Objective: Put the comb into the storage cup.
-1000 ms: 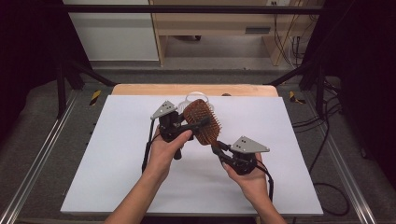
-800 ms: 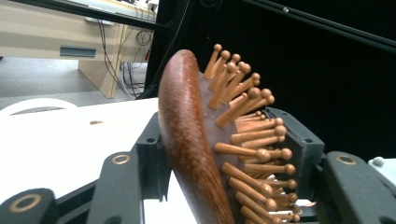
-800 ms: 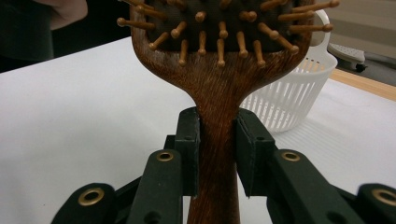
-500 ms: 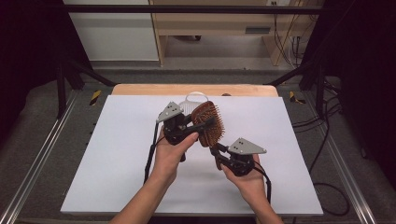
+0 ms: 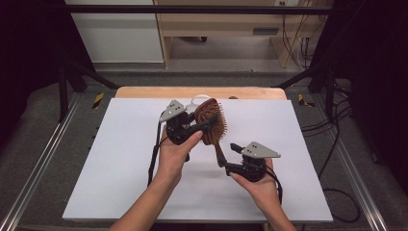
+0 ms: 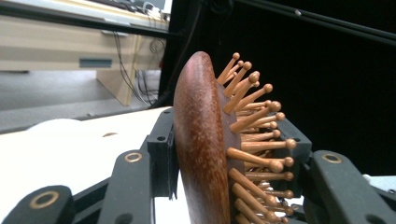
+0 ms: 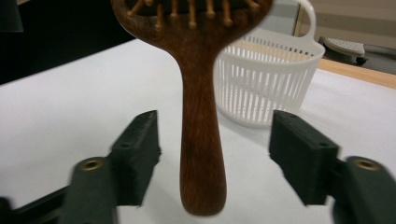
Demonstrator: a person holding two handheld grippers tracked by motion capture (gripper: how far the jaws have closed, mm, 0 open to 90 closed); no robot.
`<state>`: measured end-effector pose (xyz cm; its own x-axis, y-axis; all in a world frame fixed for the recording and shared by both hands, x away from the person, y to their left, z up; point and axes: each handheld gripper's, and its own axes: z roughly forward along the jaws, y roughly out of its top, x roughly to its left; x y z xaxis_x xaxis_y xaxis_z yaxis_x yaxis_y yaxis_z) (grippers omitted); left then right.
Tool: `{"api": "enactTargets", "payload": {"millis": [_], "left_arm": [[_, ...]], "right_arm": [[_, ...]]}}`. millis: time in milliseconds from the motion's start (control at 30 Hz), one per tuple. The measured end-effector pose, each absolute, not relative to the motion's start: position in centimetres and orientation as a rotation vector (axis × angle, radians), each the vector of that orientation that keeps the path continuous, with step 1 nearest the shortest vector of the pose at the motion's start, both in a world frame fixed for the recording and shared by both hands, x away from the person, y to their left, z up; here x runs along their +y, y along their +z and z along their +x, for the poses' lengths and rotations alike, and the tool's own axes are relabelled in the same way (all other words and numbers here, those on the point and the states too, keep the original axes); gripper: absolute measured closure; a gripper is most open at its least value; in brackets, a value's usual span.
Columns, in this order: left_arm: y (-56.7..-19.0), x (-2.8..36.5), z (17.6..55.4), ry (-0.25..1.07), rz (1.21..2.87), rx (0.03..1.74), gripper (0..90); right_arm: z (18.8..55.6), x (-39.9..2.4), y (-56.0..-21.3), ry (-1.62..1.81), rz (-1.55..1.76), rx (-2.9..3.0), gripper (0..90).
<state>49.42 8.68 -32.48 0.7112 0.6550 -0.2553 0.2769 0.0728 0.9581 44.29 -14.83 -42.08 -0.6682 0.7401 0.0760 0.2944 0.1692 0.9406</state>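
Observation:
A wooden hairbrush [image 5: 212,120] with wooden bristles hangs above the table, head up and away from me. My left gripper [image 5: 206,125] is shut on the brush head [image 6: 201,154], one pad on its smooth back and the other among the bristles. My right gripper [image 5: 230,157] stands at the handle's lower end. Its jaws have just been opening, and the handle [image 7: 201,140] hangs between the two fingers with a clear gap on each side of it.
A white slotted plastic basket [image 7: 266,79] with a loop handle stands on the white mat [image 5: 120,159] just behind the brush, also in the high view as the basket [image 5: 198,101]. The wooden table edge [image 5: 144,92] runs at the back. Metal rails flank the table.
The left gripper's jaws have closed on the brush head. The right gripper's jaws have spread off the handle. Both hands have stayed about where they were.

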Motion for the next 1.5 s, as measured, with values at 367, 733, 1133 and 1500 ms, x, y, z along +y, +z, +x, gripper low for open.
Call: {"api": "enactTargets", "payload": {"millis": [367,733,1133,1500], "left_arm": [[-30.9,9.8,49.6,0.418,1.469,0.78,51.9],[-29.5,10.1,50.5,0.447,1.43,0.782,51.9],[-26.9,11.0,52.4,0.497,1.408,0.771,51.7],[-25.3,11.1,54.8,0.537,1.372,0.789,51.7]], "right_arm": [[44.4,-18.0,-42.7,1.477,0.991,1.992,10.3],[43.9,-19.6,-42.9,1.463,1.023,2.008,6.7],[43.1,-23.5,-43.8,1.526,1.135,1.899,6.1],[43.5,-23.6,-44.3,1.544,1.15,1.893,4.1]]}}
